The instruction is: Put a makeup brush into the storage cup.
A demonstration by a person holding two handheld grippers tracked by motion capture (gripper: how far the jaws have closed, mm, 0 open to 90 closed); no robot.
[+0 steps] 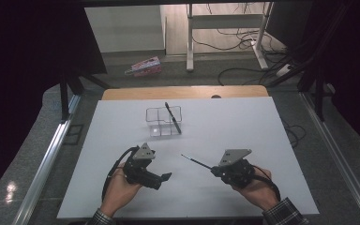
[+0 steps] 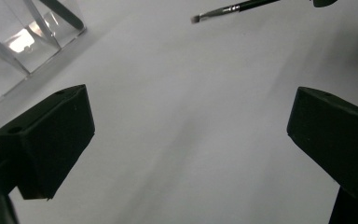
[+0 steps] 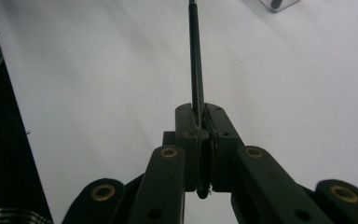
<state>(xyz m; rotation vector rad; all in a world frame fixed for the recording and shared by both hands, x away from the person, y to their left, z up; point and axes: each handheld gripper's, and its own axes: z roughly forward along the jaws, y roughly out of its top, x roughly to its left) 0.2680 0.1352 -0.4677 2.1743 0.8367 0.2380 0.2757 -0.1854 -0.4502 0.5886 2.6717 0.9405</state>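
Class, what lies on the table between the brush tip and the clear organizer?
Nothing: in the high view, bare white table separates the brush from the organizer.

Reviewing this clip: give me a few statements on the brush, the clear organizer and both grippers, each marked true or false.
1. The right gripper is shut on a thin brush. True.
2. The left gripper also grips a brush. False: its jaws stand wide apart with nothing between them.
3. A dark pen-like item leans in the clear organizer. True.
4. The held brush's bristle tip rests inside the organizer. False: it points out over the white table, apart from the organizer.
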